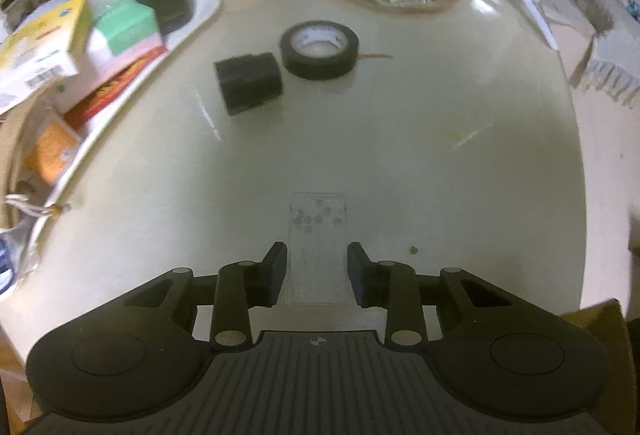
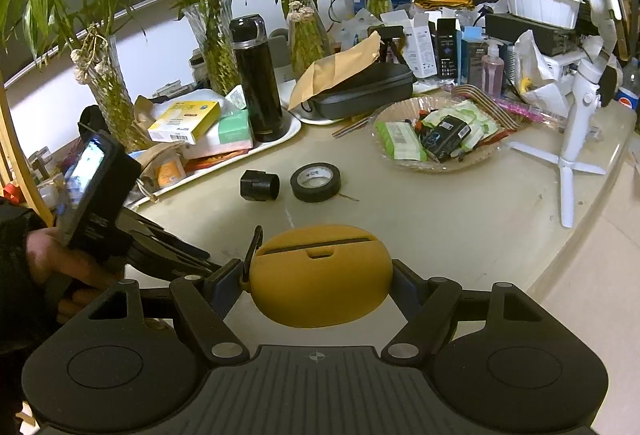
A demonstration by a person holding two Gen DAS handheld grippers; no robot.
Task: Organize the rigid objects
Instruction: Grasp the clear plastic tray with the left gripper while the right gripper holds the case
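Note:
A clear flat plastic box [image 1: 318,227] lies on the pale table. My left gripper [image 1: 318,255] points down over its near half, one pad along each long side. Thin slivers of table show between pads and box, so the gripper is open. My right gripper [image 2: 318,271] is shut on a yellow rounded case [image 2: 320,291] with a black clip, held above the table. Farther back lie a black tape roll [image 1: 318,51] [image 2: 316,181] and a short black tube piece [image 1: 249,83] [image 2: 260,186], side by side.
A white tray [image 2: 292,131] at the left holds boxes and a tall black flask [image 2: 258,83]. A glass bowl [image 2: 440,167] of packets sits behind the tape. A white tripod stand [image 2: 572,155] stands near the table's right edge. A person's hand [image 2: 48,259] shows at far left.

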